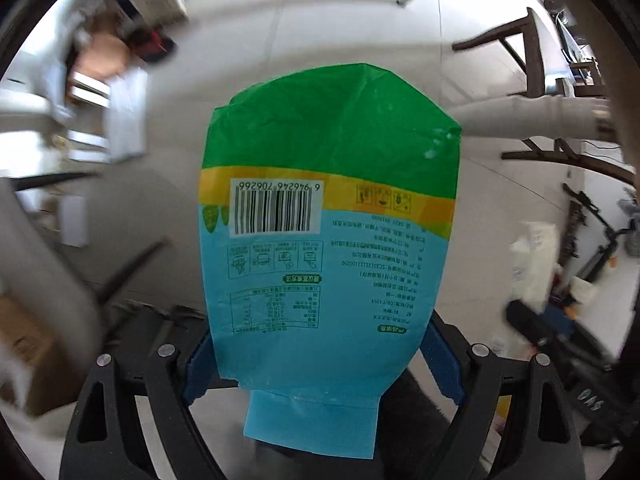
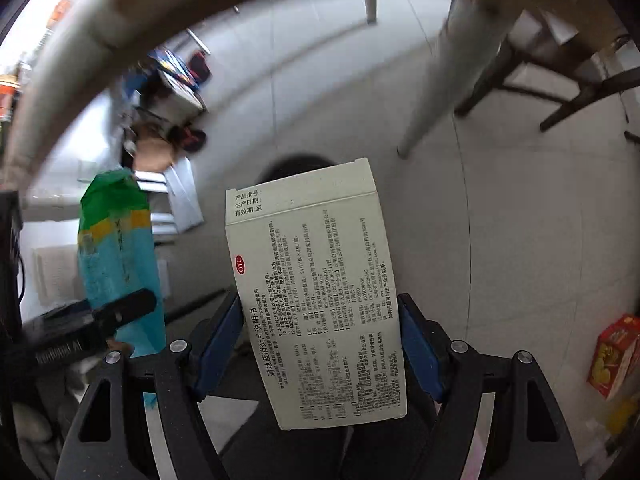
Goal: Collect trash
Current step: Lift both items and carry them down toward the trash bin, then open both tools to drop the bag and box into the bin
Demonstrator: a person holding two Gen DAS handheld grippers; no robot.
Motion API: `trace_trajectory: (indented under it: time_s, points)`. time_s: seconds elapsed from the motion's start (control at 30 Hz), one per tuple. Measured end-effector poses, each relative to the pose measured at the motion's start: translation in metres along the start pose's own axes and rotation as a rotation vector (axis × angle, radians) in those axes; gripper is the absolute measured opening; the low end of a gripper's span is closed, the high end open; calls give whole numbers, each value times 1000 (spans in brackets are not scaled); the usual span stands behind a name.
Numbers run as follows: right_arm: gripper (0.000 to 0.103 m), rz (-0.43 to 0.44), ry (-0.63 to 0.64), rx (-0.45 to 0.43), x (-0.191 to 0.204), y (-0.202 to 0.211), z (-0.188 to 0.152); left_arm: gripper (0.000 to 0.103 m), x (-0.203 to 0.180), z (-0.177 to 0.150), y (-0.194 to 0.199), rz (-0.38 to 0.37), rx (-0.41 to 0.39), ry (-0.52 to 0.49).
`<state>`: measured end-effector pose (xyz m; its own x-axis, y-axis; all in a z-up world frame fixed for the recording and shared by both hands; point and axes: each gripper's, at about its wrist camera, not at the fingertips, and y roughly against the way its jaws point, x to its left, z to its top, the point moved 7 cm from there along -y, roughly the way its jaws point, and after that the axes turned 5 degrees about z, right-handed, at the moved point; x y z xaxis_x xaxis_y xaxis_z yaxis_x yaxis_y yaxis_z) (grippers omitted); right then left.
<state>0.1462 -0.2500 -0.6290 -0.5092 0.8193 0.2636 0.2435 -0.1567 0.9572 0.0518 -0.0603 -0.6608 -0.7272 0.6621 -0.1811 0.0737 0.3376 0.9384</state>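
Left tongs (image 1: 320, 356) clamp a pouch (image 1: 328, 216); right tongs (image 2: 320, 344) a carton (image 2: 316, 296).

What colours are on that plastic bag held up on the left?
The crinkly plastic bag is green on top, then a yellow band, then light blue; clearest in the left wrist view.

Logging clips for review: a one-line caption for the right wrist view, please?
Right gripper holds a white medicine box above the tiled floor; left gripper's green-blue bag alongside.
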Motion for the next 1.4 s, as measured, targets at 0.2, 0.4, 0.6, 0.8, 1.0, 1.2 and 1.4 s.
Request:
trace_trajectory:
  time_s: [0.2, 0.4, 0.6, 0.8, 1.0, 1.2, 1.4]
  points:
    - [78, 10, -43, 89, -32, -90, 30, 90, 10, 50, -74, 28, 113, 46]
    - [78, 19, -62, 150, -53, -160, 67, 102, 14, 71, -121, 86, 190, -7]
    - [79, 62, -89, 218, -51, -206, 90, 102, 24, 71, -128, 164, 195, -24]
    - [103, 61, -107, 240, -51, -227, 87, 102, 32, 73, -115, 227, 147, -22]
    - [103, -13, -101, 188, -49, -206, 86, 102, 34, 61, -91, 304, 84, -35]
    - [103, -105, 5, 122, -28, -156, 79, 102, 29, 40, -48, 355, 15, -28]
    - [103, -82, 26, 79, -9, -86, 59, 102, 17, 9, -1, 350, -10, -32]
